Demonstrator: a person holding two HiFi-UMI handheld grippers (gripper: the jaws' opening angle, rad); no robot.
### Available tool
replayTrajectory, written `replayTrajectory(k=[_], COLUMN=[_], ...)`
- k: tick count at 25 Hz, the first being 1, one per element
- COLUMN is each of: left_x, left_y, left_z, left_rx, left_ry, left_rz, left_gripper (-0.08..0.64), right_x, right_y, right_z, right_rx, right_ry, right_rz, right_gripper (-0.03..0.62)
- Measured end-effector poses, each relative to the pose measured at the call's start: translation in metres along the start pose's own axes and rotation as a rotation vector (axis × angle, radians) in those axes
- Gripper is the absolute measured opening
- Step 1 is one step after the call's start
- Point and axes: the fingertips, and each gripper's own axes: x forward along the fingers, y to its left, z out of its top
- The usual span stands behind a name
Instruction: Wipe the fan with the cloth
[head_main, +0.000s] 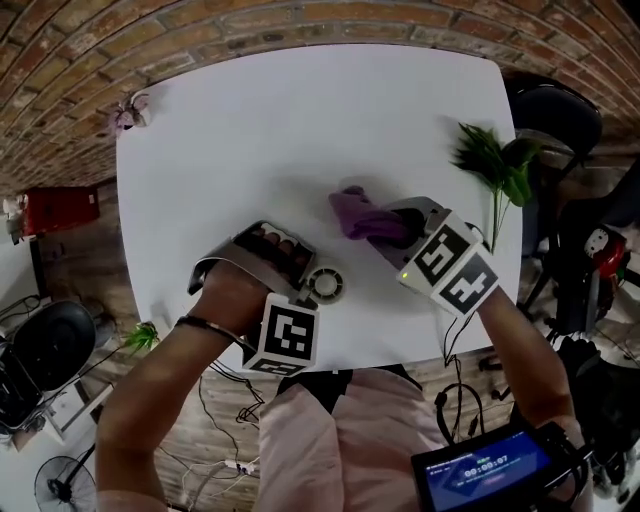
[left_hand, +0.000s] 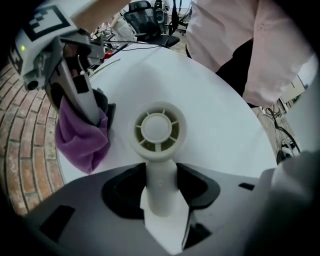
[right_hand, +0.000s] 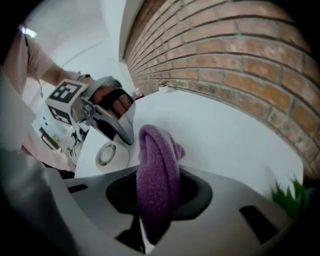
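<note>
Fan (head_main: 325, 284) gripped by left tongs (left_hand: 160, 187) near table (head_main: 300, 120) edge, right tongs (right_hand: 152, 215) clamping cloth (right_hand: 157, 170), seemingly apart, bare surface beyond.

Dim, flat indoor light, everything underexposed. White table (head_main: 300, 130) goes grey, no glare, only faint soft shadows. Strong fisheye bend and black corners in both gripper views. Cloth (right_hand: 157, 175) up close soft; brick wall (right_hand: 240, 60) smeared at edges.

No readable text — digits on the small blue screen (head_main: 487, 468) are too blurred
</note>
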Motion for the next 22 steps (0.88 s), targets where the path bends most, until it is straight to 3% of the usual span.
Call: replayTrajectory(k=[4, 10, 16, 22], left_x=[0.001, 0.002, 0.002, 0.004], left_y=[0.004, 0.006, 0.006, 0.004], left_z=[0.003, 0.003, 0.001, -0.001], left_rx=[0.023, -0.023, -0.083, -0.086], left_ry=[0.011, -0.002, -0.029, 0.016], left_rz=[-0.005, -0.015, -0.022, -0.067], left_gripper=[0.196, 0.196, 0.196, 0.195], right_x=[0.024, 0.037, 0.032, 0.038], right_y=[0.019, 0.039, 0.056, 0.06], right_z=[0.011, 0.016, 0.013, 0.018], right_rx=[-0.233, -0.449, -0.848, -1.047], right_ry=[0.059, 0.074, 0.056, 0.027], right_rz=[-0.006, 0.072, 0.154, 0.086], right_gripper=[0.1, 0.098, 0.097, 0.097])
